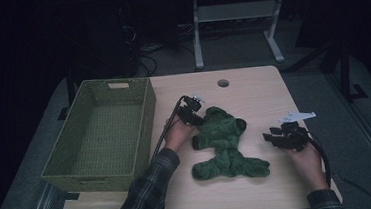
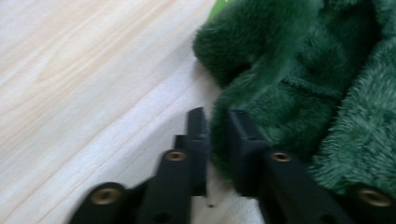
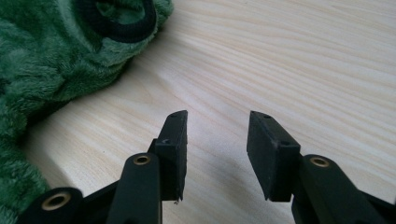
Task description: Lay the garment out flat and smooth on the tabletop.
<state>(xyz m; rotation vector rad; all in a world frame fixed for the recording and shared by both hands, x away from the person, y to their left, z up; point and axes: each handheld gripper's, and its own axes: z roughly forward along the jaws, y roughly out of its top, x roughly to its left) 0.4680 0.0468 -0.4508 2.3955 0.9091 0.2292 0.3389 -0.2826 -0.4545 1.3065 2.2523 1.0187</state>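
- High view: fuzzy green garment (image 1: 226, 144) flat in the middle of the bench (image 1: 253, 94), green basket (image 1: 100, 131) at left, left gripper (image 1: 192, 110) at its upper left edge, right gripper (image 1: 276, 137) apart at right.
- Left gripper view: pinching the garment's (image 2: 299, 79) edge at lower middle.
- Right gripper view: spread wide over bare wood, garment (image 3: 56, 60) at upper left.

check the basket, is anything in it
No, the high view shows the green basket with only its bare woven floor, while the green garment lies on the table beside it.
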